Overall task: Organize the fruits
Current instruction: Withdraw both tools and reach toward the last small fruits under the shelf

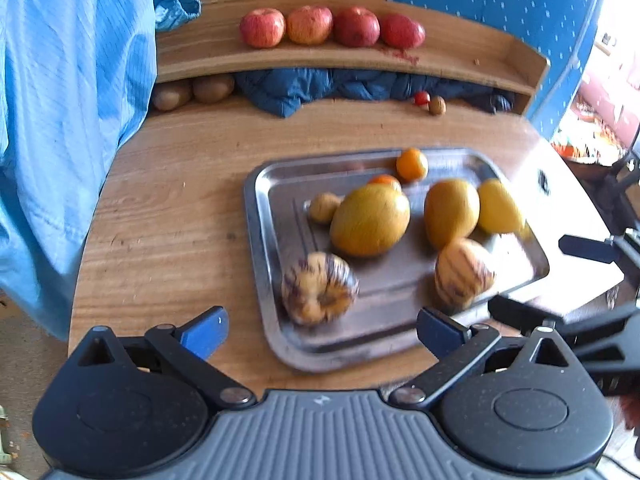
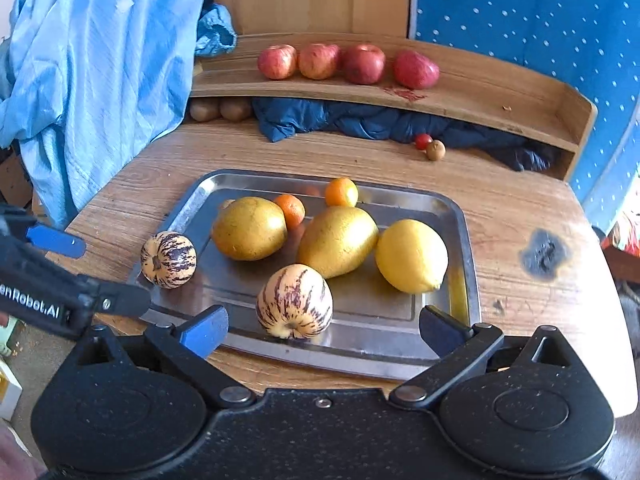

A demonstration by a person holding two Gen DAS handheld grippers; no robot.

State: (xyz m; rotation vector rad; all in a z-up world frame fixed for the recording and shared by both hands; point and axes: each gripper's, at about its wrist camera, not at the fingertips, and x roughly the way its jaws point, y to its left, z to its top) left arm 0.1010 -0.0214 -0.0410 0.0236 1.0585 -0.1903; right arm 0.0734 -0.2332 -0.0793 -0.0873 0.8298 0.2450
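Observation:
A steel tray (image 1: pixel 264 264) (image 2: pixel 456 320) on the wooden table holds two striped pepino melons (image 1: pixel 318 288) (image 2: pixel 294 300), large yellow-brown fruits (image 1: pixel 370 220) (image 2: pixel 338 240), a lemon (image 2: pixel 412 256), two small oranges (image 1: pixel 412 165) (image 2: pixel 341 192) and a kiwi (image 1: pixel 324 208). My left gripper (image 1: pixel 322 334) is open in front of the near-left pepino (image 2: pixel 169 259). My right gripper (image 2: pixel 324 330) is open in front of the other pepino. Several red apples (image 1: pixel 332 26) (image 2: pixel 344 63) line the shelf.
A wooden shelf (image 1: pixel 460 60) (image 2: pixel 500 96) stands at the back with a dark blue cloth (image 1: pixel 320 88) under it, kiwis (image 1: pixel 192 92) at its left, and a small red fruit and a brown one (image 2: pixel 430 145). A light blue garment (image 1: pixel 60 100) hangs on the left.

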